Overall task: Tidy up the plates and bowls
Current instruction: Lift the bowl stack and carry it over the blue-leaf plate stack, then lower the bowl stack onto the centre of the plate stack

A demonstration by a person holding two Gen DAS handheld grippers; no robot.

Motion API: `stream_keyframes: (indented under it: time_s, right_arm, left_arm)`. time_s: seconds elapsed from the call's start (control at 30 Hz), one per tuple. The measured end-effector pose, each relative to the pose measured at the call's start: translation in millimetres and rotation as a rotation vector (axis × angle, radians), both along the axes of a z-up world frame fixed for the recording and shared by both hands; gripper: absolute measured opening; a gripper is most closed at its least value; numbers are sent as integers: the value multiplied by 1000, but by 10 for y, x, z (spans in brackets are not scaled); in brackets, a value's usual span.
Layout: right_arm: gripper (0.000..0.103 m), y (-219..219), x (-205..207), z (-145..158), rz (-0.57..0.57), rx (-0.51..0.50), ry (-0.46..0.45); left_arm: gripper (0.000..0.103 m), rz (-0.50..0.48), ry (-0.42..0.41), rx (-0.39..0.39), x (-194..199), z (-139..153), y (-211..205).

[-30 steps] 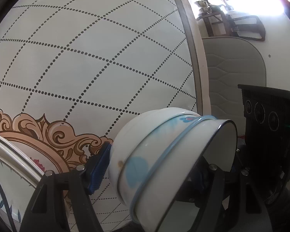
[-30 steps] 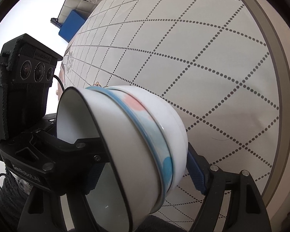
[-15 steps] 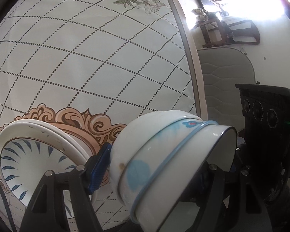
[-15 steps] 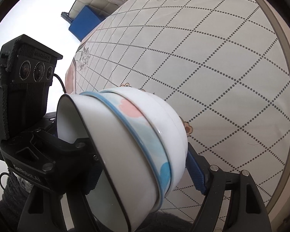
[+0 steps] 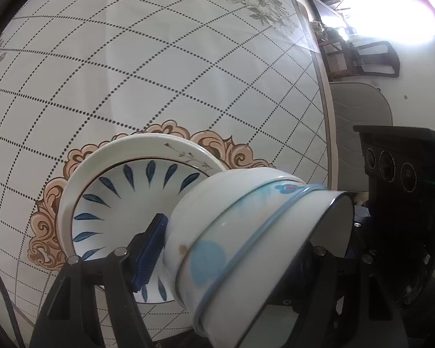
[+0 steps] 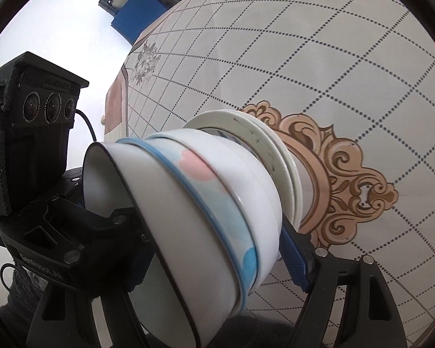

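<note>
The nested stack of white ceramic bowls (image 5: 246,249), one blue-rimmed with pastel blobs, sits tipped sideways, clamped from both sides by the left tool (image 5: 232,258) and right tool (image 6: 217,246), probably since it's heavy. It hangs above stacked white plates (image 5: 124,203) on the quilted-pattern table (image 5: 159,72).

The nested white ceramic bowls (image 5: 246,249) hide the near part of the blue-leaf white plate (image 5: 124,200) and the left gripper's right pad.
</note>
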State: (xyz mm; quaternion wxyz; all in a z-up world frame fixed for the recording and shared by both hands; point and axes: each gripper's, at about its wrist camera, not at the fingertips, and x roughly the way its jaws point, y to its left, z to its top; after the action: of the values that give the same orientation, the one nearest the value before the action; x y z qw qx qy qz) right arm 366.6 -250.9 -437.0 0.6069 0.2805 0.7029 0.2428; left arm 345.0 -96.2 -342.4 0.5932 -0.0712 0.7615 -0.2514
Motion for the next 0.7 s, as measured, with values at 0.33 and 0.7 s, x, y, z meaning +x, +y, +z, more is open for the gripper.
stream_keyframes:
  time_s: [0.33,0.7]
  right_arm:
    - [80,640,83,-185,57,-4,32]
    - [80,962,129,-409,66,-36,63]
  left_arm:
    - [72,53,30,8,-26,-209,446]
    - [72,60,57,1,-34,-398,552]
